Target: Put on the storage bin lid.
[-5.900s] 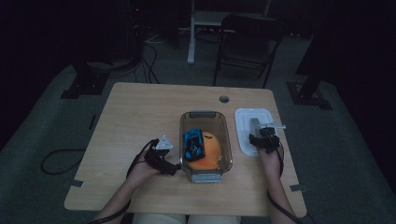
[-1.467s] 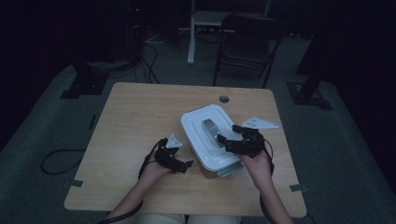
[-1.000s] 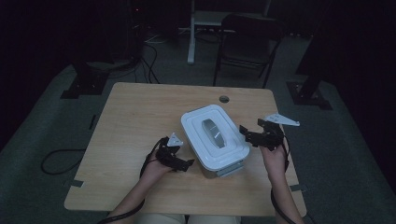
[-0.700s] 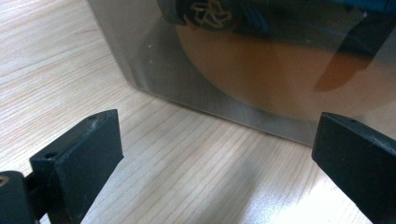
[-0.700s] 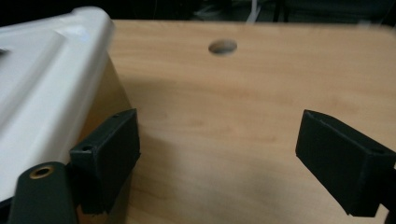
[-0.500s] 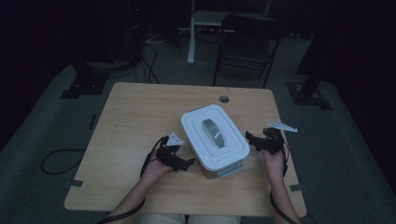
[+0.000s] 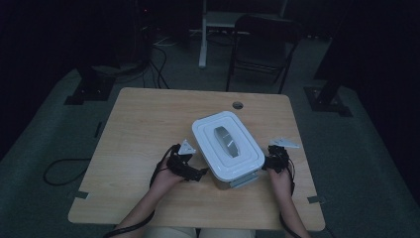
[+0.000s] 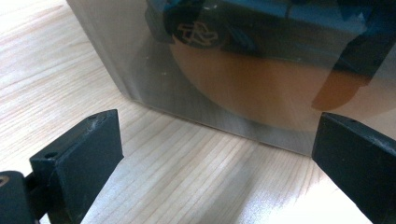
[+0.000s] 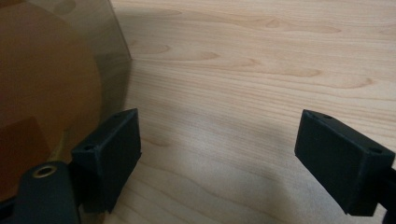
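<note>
Black jaws of the left gripper [image 8: 219, 154] spread wide, nothing between them but bare wooden table [image 8: 187, 172]; tips just short of the clear container [image 8: 261, 70], not touching as far as visible. Same for the right gripper [image 9: 219, 154]: jaws far apart, empty, left jaw close against the tinted container wall [image 9: 56, 70], contact impossible to confirm. Seen from above: left gripper [image 7: 190, 171] at the box's near-left side, right gripper [image 7: 275, 161] at its near-right side, each in one hand. Between them, near the table's middle and turned at an angle, the container under its white lid [image 7: 227, 144]. Through the wall, something orange [image 8: 261, 93] and a dark blue object [image 8: 243, 23]. Farther off, a folding chair [image 7: 262, 47] past the table's far edge.
</note>
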